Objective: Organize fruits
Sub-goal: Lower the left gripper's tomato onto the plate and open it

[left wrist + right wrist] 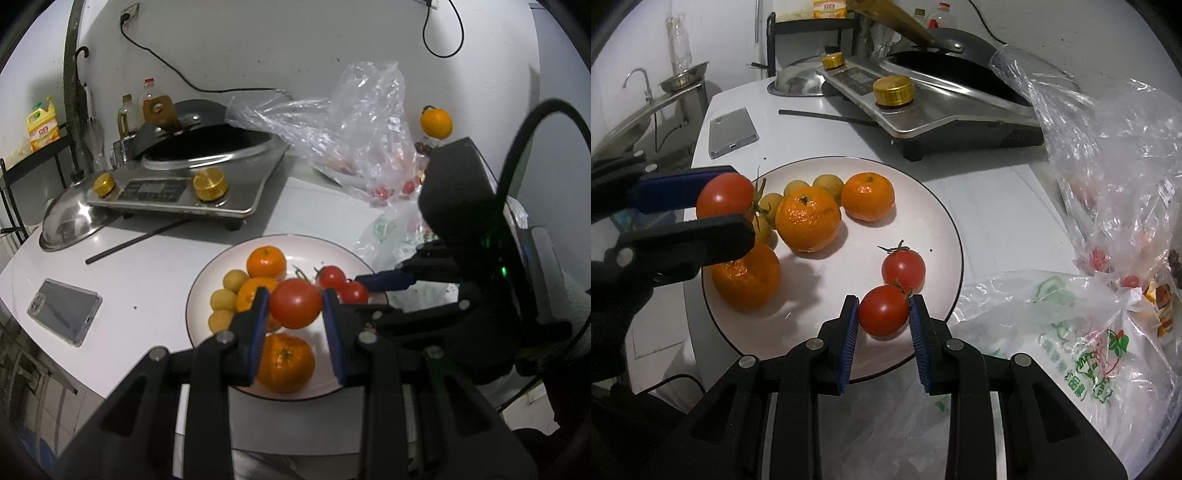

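A white plate [207,288] [945,229] holds three oranges [808,218], several small yellow fruits [223,300] and two red tomatoes. My left gripper [295,306] is shut on a third red tomato [295,303] and holds it above the plate; it also shows in the right wrist view [724,196]. My right gripper [883,312] is shut on a tomato [883,310] resting at the plate's near edge. Another tomato [903,269] lies just beyond it.
An induction cooker [177,192] with a black wok stands behind the plate. A steel lid [70,225], a chopstick [136,240] and a phone [64,311] lie to the left. Plastic bags [1108,184] with more fruit sit to the right. An orange [436,122] sits at the back.
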`<state>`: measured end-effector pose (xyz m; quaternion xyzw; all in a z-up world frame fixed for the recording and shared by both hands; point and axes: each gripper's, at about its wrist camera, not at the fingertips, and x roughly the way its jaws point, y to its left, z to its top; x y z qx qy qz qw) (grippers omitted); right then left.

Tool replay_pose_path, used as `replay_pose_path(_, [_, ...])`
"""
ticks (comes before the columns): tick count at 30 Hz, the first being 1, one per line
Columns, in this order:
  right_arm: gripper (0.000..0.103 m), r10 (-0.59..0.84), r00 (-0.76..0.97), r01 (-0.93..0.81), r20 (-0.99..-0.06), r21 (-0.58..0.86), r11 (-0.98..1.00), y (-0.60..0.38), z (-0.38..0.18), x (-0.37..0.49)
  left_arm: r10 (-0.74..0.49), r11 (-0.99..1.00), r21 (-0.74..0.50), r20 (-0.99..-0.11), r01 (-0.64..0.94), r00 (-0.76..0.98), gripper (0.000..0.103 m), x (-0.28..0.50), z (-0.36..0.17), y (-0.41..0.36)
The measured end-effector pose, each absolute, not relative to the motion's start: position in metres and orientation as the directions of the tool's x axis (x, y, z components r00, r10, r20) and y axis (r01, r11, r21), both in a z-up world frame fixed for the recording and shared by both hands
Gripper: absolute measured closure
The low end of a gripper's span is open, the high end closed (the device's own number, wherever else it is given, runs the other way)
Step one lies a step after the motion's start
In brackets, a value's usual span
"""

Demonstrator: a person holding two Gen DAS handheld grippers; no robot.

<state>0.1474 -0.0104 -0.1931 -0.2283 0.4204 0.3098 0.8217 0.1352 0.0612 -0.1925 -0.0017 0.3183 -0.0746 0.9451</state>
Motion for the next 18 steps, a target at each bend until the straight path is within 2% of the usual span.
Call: replay_pose_path(18, [0.073, 0.321, 0.454, -0.692, -0.831, -0.101, 0.715, -0.0112, -0.191, 0.1473, -0.144, 0.988, -0.049, -0.611, 0.144, 0.778, 0.073, 0.1349, -0.1953, 0.0588])
